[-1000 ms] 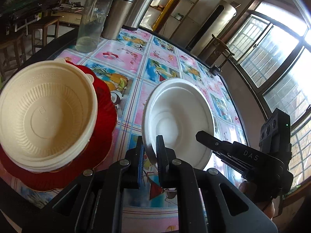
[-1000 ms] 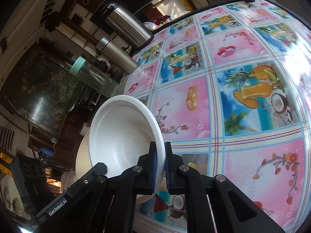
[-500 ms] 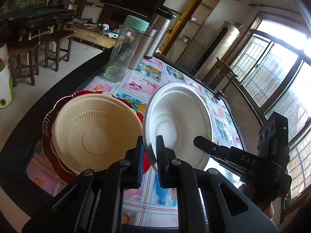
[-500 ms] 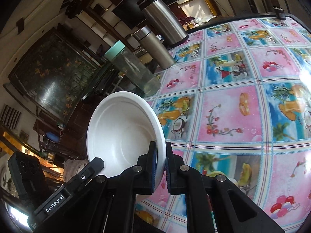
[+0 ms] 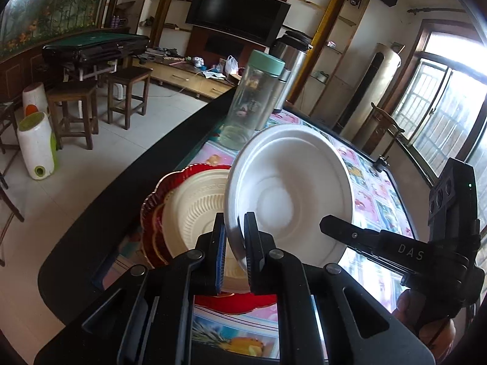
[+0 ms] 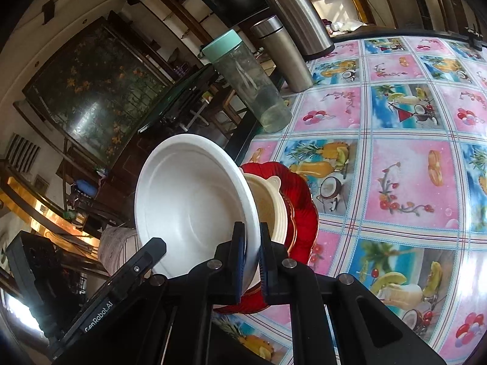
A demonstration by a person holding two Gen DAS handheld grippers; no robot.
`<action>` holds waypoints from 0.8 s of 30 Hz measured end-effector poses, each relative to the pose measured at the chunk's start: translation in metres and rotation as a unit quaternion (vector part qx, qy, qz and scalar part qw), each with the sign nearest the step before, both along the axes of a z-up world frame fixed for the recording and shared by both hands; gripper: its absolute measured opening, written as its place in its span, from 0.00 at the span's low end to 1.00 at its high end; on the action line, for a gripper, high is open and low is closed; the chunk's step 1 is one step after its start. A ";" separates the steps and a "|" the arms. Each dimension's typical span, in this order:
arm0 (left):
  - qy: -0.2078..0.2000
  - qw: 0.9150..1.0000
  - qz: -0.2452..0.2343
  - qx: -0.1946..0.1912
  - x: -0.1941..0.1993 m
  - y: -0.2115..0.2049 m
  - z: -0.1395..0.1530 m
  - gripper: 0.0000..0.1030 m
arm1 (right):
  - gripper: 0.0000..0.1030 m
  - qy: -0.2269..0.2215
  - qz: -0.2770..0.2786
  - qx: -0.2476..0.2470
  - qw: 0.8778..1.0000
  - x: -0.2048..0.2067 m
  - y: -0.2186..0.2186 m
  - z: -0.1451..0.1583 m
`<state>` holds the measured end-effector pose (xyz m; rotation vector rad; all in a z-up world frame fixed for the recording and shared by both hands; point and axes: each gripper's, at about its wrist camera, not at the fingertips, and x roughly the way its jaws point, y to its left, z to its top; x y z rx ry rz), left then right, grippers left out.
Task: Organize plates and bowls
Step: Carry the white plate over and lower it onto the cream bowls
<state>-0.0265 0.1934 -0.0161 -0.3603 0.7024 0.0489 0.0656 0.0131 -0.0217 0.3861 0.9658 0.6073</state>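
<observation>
A white foam bowl [image 5: 292, 194] hangs tilted in the air, pinched at its rim from two sides. My left gripper [image 5: 234, 240] is shut on the near rim. My right gripper [image 6: 252, 255] is shut on the rim of the same white bowl [image 6: 188, 200]. Just beneath and behind it sits a cream ribbed bowl [image 5: 194, 213] on a stack of red scalloped plates [image 5: 152, 210]. The right wrist view shows the cream bowl [image 6: 271, 206] and red plates [image 6: 301, 194] partly hidden by the white bowl.
A clear bottle with a green lid [image 6: 246, 82] and two steel flasks [image 6: 283, 51] stand behind the stack. The stack sits close to the table's black edge [image 5: 121, 188]. The patterned tablecloth [image 6: 395, 182] stretches to the right. Stools [image 5: 76, 106] stand on the floor beyond.
Both grippers have carried the white bowl up and over toward the cream bowl and red plates, still gripping its rim. The stack now lies right under the bowl.
</observation>
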 end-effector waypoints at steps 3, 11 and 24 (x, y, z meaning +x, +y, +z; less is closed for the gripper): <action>-0.003 1.000 0.008 0.013 -0.001 0.001 -0.001 0.09 | 0.08 0.001 0.004 -0.003 1.000 0.002 0.006 -0.001; -0.007 0.999 0.022 0.032 -0.001 0.008 -0.004 0.09 | 0.09 0.006 0.010 -0.008 1.000 0.007 0.020 -0.005; 0.005 0.999 0.025 0.032 0.008 0.014 -0.009 0.09 | 0.11 0.024 0.013 -0.016 0.999 0.021 0.029 -0.019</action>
